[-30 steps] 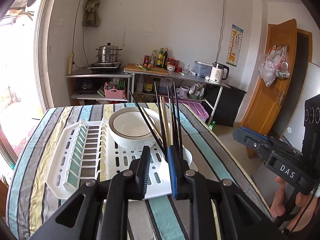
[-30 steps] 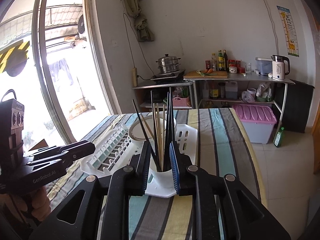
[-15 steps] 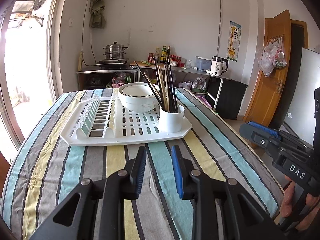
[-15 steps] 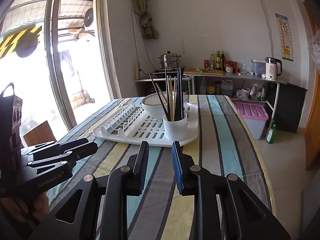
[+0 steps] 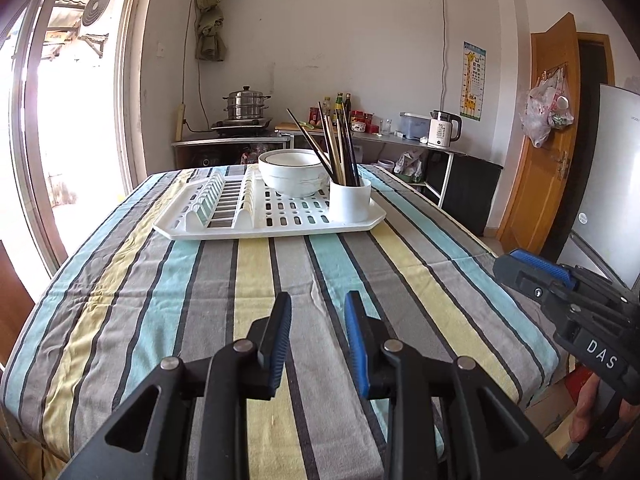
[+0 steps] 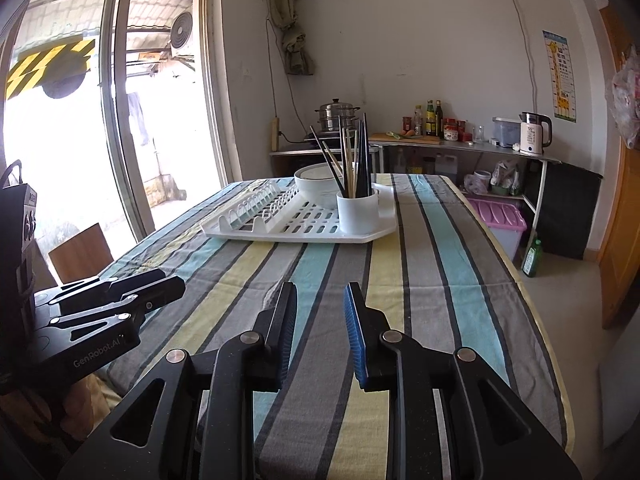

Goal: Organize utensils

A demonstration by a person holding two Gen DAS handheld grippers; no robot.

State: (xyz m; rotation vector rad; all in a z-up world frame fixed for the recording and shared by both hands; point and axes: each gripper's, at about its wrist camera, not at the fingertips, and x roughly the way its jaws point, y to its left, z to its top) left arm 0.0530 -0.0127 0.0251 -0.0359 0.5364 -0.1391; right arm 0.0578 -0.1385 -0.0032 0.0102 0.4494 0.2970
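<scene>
Several chopsticks (image 5: 338,148) stand upright in a white cup (image 5: 349,201) at the right corner of a white dish rack (image 5: 224,228) on the far half of the striped table. A white bowl (image 5: 291,177) sits in the rack behind the cup. The same cup (image 6: 357,210), chopsticks (image 6: 352,160) and rack (image 6: 280,232) show in the right wrist view. My left gripper (image 5: 317,308) is open and empty, low over the near table edge. My right gripper (image 6: 320,300) is open and empty too, well short of the rack.
The striped tablecloth (image 5: 256,280) covers the table between me and the rack. A shelf with a steamer pot (image 5: 245,109), bottles and a kettle (image 5: 441,130) stands at the far wall. A pink storage box (image 6: 498,220) and a green bottle (image 6: 532,258) sit on the floor at right.
Both grippers have pulled back from the cup of chopsticks toward the near table edge. The rack, about an arm's reach closer before, now sits far ahead. Both stay open and empty.
</scene>
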